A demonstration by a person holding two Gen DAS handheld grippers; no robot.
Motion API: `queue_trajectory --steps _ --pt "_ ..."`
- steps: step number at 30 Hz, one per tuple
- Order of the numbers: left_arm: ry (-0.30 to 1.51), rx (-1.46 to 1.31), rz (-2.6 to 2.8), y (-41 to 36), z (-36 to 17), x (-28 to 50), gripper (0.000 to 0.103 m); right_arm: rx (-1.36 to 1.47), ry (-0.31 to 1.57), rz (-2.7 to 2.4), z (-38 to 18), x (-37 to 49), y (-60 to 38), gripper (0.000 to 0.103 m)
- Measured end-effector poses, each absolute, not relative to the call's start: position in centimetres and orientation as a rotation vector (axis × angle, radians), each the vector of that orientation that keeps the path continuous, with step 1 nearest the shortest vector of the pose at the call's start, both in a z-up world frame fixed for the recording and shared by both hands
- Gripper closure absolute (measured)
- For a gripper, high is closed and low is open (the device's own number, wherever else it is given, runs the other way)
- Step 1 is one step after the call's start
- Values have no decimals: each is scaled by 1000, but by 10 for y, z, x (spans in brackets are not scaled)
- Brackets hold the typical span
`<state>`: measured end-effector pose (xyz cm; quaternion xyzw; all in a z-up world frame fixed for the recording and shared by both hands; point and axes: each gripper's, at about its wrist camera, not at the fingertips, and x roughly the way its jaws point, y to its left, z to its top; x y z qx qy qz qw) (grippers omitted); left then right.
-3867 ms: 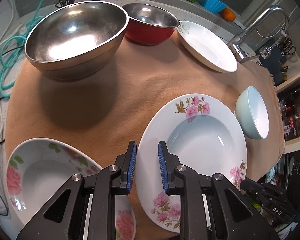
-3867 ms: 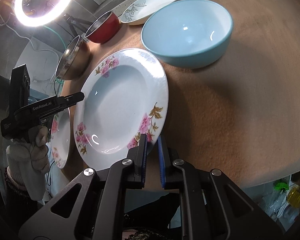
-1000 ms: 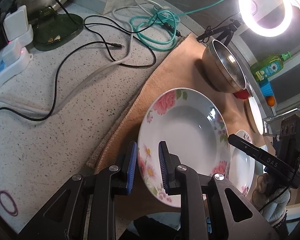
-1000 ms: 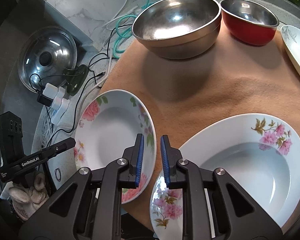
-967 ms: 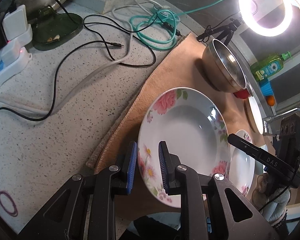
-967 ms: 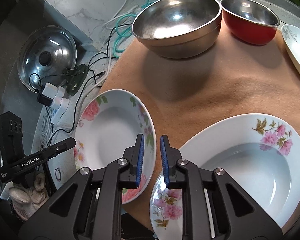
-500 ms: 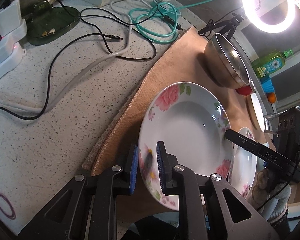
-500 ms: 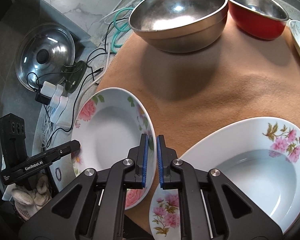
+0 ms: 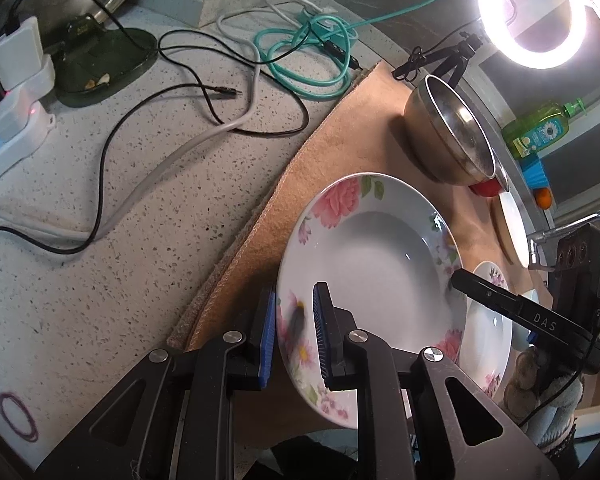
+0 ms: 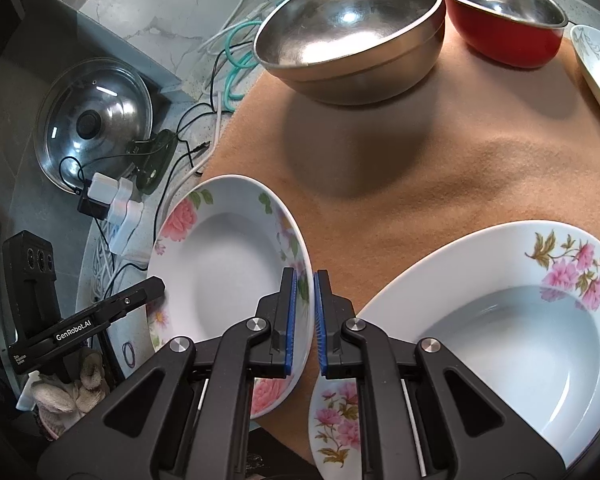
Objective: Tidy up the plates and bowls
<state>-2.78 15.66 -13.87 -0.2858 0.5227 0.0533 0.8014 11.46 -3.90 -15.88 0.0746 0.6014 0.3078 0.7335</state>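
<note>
Peony plate (image 10: 228, 264): one, at the left edge of the brown mat (image 10: 420, 152), overhanging toward the speckled counter (image 9: 100, 208). It is gripped from two sides at once, probably so that it comes up level and can be carried onto the other dishes. The left gripper (image 9: 294, 336) straddles its near-left rim, blue pads a little apart with the rim between them; whether they actually pinch cannot be told. The right gripper (image 10: 304, 312) is narrowed to a thin slot over the opposite rim, which runs through that slot, apparently clamped. Larger pink-flowered plate (image 10: 500, 340): one, just right of the peony plate on the mat, likely the base of the stack. White plate with grey sprig (image 10: 598, 64): one, at the mat's far right edge. Plates counted: three. Steel bowl (image 10: 352, 28): one, beyond the peony plate at the mat's far side. Red bowl (image 10: 504, 16): one, just beside the steel bowl, to its right. Bowls counted in these views: two, both apparently untouched. Off the mat, left of the peony plate: one pot lid (image 10: 92, 124), loose cables (image 9: 204, 92), one ring light (image 9: 532, 12).
</note>
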Motion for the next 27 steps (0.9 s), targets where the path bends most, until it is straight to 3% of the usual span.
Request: queue_trajectory --steps 27 --pt "1120 -456 -144 67 -108 21 87 328 1219 471 -113 81 -155 94"
